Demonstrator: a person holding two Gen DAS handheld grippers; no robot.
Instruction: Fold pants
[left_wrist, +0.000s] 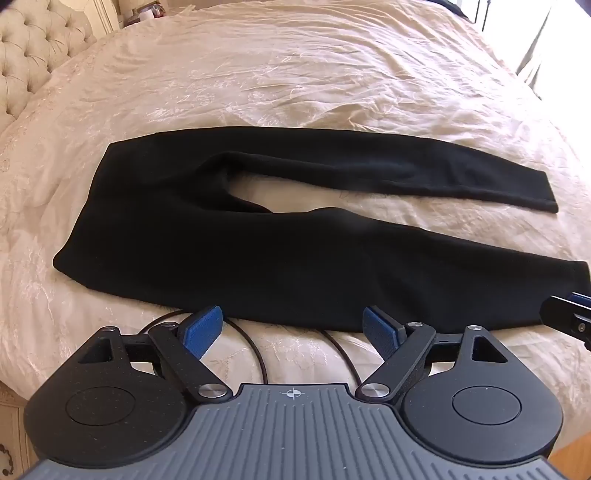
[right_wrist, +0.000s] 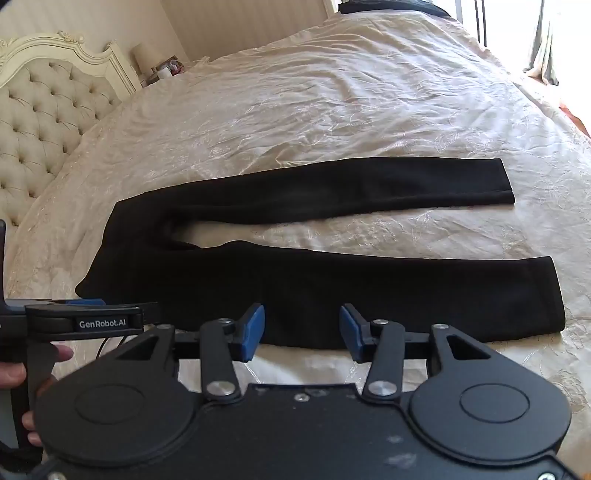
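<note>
Black pants lie flat on the bed, waistband to the left and both legs running right in a V; they also show in the right wrist view. My left gripper is open and empty, just short of the near leg's front edge. My right gripper is open and empty, also at the near leg's front edge. The right gripper's tip shows at the near leg's cuff in the left view. The left gripper's body shows near the waistband corner in the right view.
The cream quilted bedspread covers the bed. A tufted headboard stands at the left. A nightstand with small items is beyond it. A dark cable lies on the bedspread under the left gripper. A window with curtains is at the far right.
</note>
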